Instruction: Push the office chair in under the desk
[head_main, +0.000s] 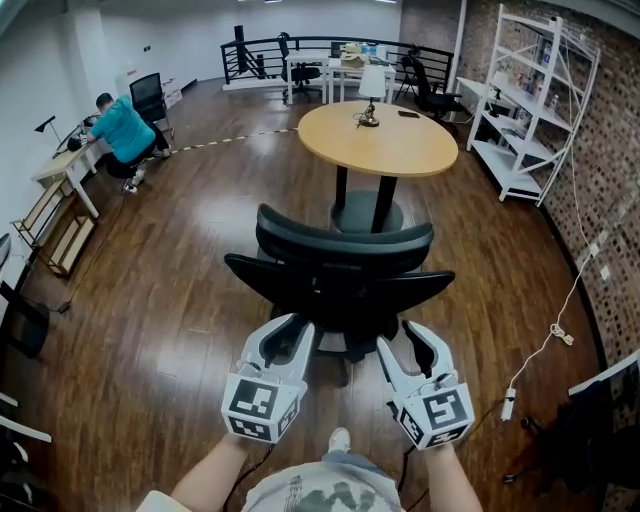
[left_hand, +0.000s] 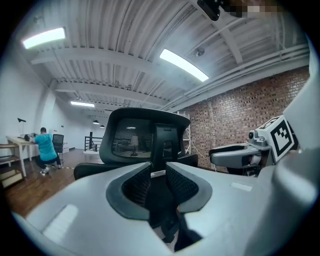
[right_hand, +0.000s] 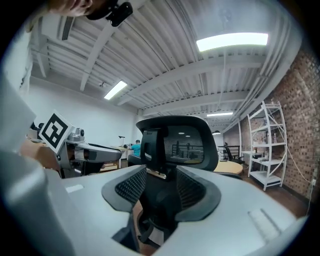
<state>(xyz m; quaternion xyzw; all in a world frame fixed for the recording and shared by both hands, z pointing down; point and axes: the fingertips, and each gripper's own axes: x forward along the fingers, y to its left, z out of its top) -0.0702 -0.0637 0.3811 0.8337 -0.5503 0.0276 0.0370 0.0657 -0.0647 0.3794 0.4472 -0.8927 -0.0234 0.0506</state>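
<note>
A black office chair (head_main: 340, 268) stands on the wood floor with its mesh back toward me, a short way before the round wooden table (head_main: 378, 140) on a black pedestal. My left gripper (head_main: 288, 332) and right gripper (head_main: 402, 340) hang side by side just behind the chair's back, low down, apart from it. Both are open with nothing between the fingers. In the left gripper view the chair back (left_hand: 140, 137) rises beyond the narrowly parted left gripper (left_hand: 159, 172). The right gripper view shows the chair back (right_hand: 186, 142) beyond the wider-parted right gripper (right_hand: 161, 176).
A lamp (head_main: 372, 88) and a dark phone (head_main: 407, 114) sit on the table. A white shelf unit (head_main: 530, 110) lines the brick wall at right. A cable and power strip (head_main: 508, 403) lie on the floor at right. A person in teal (head_main: 125, 130) sits at a desk far left.
</note>
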